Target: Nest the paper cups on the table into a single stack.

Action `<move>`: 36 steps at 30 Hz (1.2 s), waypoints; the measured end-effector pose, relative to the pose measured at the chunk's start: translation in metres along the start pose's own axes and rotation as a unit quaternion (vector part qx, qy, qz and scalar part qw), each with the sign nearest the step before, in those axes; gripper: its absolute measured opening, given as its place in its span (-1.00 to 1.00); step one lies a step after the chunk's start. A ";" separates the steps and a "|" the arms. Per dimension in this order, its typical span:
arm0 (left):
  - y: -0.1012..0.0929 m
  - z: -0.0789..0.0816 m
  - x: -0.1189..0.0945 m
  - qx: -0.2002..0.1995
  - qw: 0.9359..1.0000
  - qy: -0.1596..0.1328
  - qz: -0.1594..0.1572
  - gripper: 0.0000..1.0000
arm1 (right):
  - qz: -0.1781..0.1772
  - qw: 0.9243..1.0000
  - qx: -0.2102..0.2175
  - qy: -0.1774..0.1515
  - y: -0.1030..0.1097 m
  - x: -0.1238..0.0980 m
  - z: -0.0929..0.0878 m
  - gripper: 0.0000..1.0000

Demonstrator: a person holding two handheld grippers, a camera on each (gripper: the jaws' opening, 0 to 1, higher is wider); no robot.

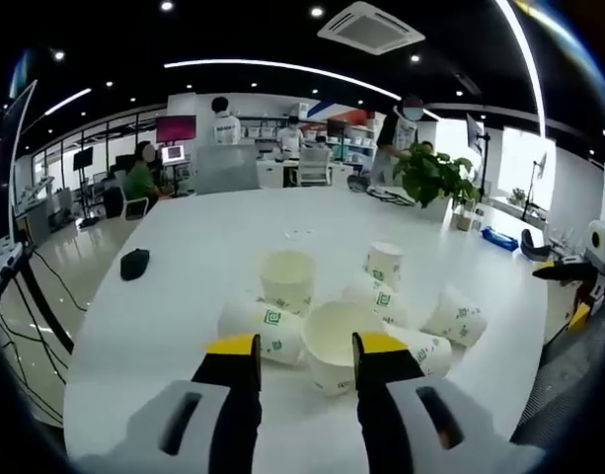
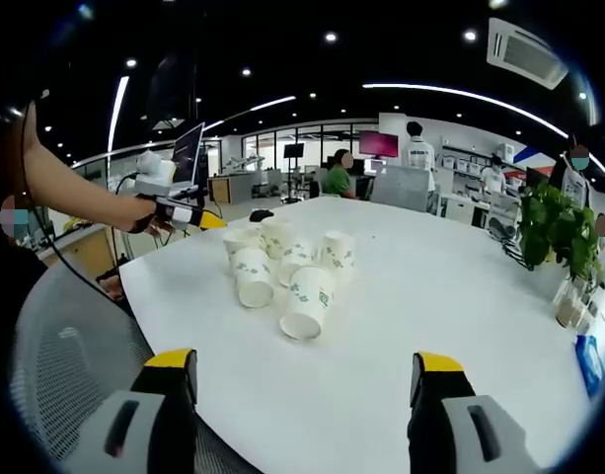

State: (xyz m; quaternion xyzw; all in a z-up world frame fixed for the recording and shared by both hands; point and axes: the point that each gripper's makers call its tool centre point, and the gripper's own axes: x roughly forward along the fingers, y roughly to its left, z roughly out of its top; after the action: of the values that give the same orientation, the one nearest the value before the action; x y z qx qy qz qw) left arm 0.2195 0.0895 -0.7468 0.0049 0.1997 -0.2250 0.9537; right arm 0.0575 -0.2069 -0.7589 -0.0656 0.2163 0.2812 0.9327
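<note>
The paper cups (image 1: 334, 316) sit loose in a cluster at the lower middle of the left gripper view, none nested yet, some upright and several tipped on their sides. The left gripper (image 1: 304, 357) hangs just short of them, jaws parted about a cup's width and holding nothing. Straight ahead between its tips lies a tipped cup (image 1: 331, 345), mouth facing the camera, its long axis running away along the jaws. That gripper looks clearly the nearer.

In the right gripper view the cluster lies at centre left of the frame, well apart from the right gripper (image 2: 304, 367), whose jaws stand wide and empty. The white table (image 2: 450, 326) offers broad bare room beyond; its near edge runs just under both grippers.
</note>
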 end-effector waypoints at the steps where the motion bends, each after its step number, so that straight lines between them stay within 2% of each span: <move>1: 0.002 0.000 0.002 -0.001 1.000 0.001 0.003 -0.30 | -0.001 1.000 -0.001 0.001 0.000 0.000 0.000 0.80; 4: 0.008 -0.003 0.007 -0.013 1.000 0.008 0.008 -0.40 | -0.002 1.000 -0.001 0.001 0.000 0.000 0.000 0.79; 10: 0.012 -0.006 0.015 -0.029 0.999 0.017 0.011 -0.45 | -0.004 1.000 -0.001 0.004 -0.002 0.000 -0.001 0.78; 17: 0.004 -0.007 0.021 -0.030 0.999 0.032 0.002 -0.53 | -0.007 1.000 -0.002 0.003 -0.003 -0.001 -0.001 0.78; 22: 0.007 -0.008 0.028 -0.024 0.999 0.041 -0.005 -0.54 | -0.008 1.000 -0.001 0.005 -0.003 -0.001 -0.002 0.78; 36: 0.005 -0.013 0.040 -0.020 0.998 0.051 -0.020 -0.64 | -0.011 1.000 -0.001 0.006 -0.004 -0.001 -0.002 0.78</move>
State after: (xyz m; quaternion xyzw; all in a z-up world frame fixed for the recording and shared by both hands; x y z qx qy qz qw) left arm 0.2497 0.0783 -0.7740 -0.0068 0.2528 -0.2391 0.9375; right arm 0.0584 -0.2111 -0.7604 -0.0706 0.2214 0.2707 0.9342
